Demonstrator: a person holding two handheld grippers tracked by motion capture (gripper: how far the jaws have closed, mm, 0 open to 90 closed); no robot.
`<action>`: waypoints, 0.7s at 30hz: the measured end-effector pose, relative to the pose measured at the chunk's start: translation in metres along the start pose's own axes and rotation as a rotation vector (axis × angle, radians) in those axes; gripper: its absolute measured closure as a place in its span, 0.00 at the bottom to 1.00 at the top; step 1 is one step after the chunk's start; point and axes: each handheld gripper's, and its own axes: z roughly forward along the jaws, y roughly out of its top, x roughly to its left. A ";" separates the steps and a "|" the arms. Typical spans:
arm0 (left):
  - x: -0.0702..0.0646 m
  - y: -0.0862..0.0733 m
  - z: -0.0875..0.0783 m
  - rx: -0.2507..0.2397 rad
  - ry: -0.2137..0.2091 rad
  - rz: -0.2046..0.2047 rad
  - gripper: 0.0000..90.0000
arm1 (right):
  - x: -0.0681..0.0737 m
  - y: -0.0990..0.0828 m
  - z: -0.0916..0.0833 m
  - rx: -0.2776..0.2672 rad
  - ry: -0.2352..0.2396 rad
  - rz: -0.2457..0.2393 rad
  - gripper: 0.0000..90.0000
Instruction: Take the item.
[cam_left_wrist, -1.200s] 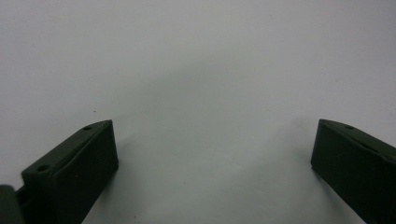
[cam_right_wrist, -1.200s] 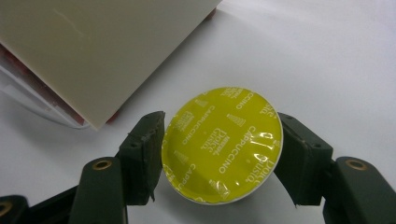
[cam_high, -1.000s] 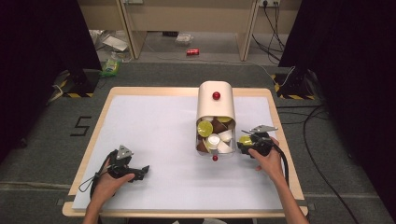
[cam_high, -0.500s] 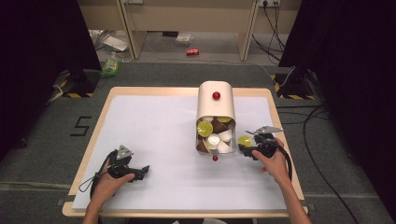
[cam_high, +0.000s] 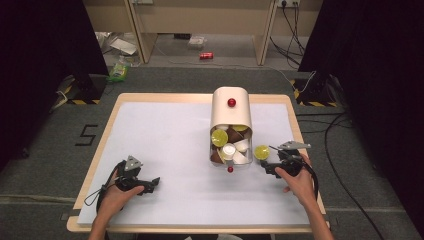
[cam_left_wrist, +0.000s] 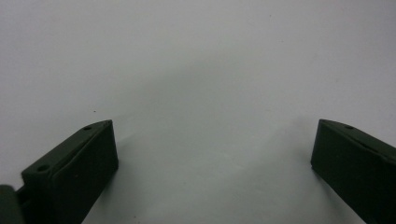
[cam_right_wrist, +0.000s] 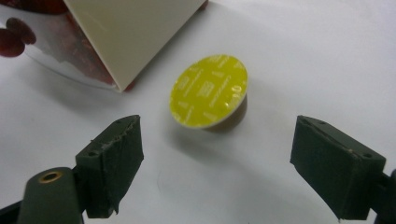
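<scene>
A yellow-topped capsule (cam_high: 261, 151) lies tilted on the white sheet just right of a cream container (cam_high: 230, 107). In the right gripper view the capsule (cam_right_wrist: 208, 91) rests a little beyond my right gripper (cam_right_wrist: 217, 135), not touching either pad. My right gripper (cam_high: 268, 164) is open; its jaws have just been opening, and nothing is between them. The container lies on its side, and its open mouth holds several capsules (cam_high: 227, 145), lime, brown and white. At the front left my left gripper (cam_high: 150, 184) rests on the sheet, open (cam_left_wrist: 212, 126) and empty.
A red knob (cam_high: 231, 102) sits on the container's top face, and a small red ball (cam_high: 230, 169) lies at its mouth. The container's corner (cam_right_wrist: 126, 32) is close to the left of my right gripper. The wooden table (cam_high: 295, 120) edge runs just right of the right hand.
The right gripper's jaws have opened and let go of the yellow capsule, and the hand has drawn back a little to the right. The capsule stays beside the container. The left hand has not moved.
</scene>
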 end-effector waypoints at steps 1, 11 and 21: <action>0.000 0.000 0.000 0.000 0.000 0.000 0.00 | 0.000 -0.002 -0.002 0.001 -0.001 -0.001 0.19; 0.000 0.000 0.000 -0.001 0.000 -0.001 0.00 | 0.000 -0.016 -0.014 0.001 -0.010 -0.003 0.19; 0.000 0.000 0.000 -0.001 0.000 -0.001 0.00 | 0.009 -0.022 -0.019 0.000 0.009 -0.026 0.19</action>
